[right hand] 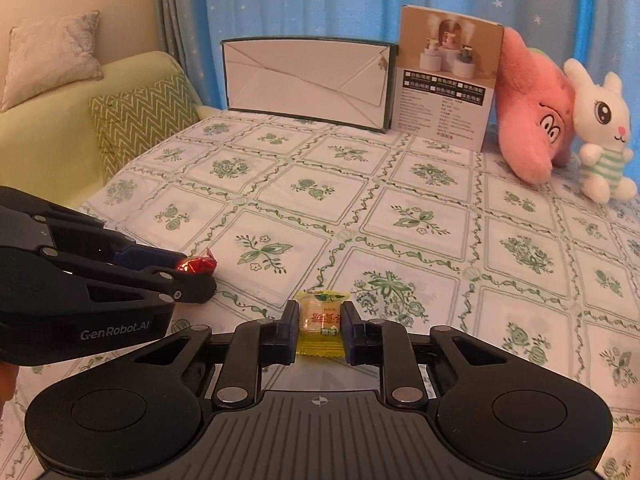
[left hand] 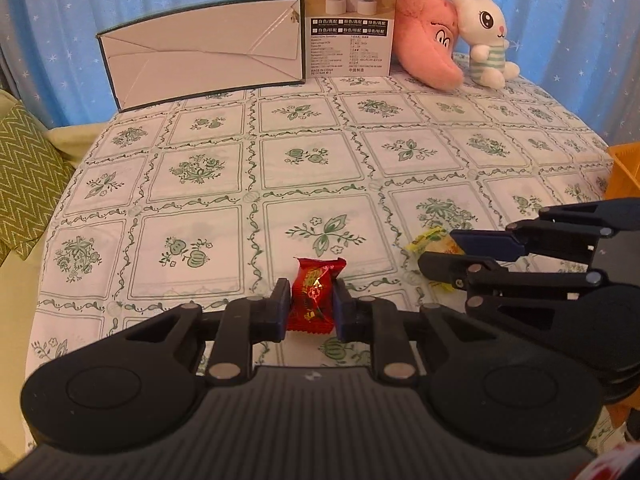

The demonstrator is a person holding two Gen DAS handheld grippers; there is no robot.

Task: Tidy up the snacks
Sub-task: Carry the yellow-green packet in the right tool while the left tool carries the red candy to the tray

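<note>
My left gripper [left hand: 311,306] is shut on a red wrapped candy [left hand: 314,296], near the front of the table; it also shows in the right wrist view [right hand: 192,266] with the red candy [right hand: 200,265] between its tips. My right gripper [right hand: 322,326] is shut on a yellow wrapped candy [right hand: 322,322]. In the left wrist view the right gripper [left hand: 444,250] lies to the right, with the yellow candy [left hand: 428,240] partly hidden by its fingers.
A floral tablecloth [left hand: 320,168] covers the table. At the back stand an open white box with dark edges [left hand: 200,64], a printed carton [left hand: 350,20], a pink plush [left hand: 432,48] and a white bunny plush [left hand: 486,36]. An orange box [left hand: 624,176] sits at the right edge. A sofa with cushions [right hand: 80,128] is left.
</note>
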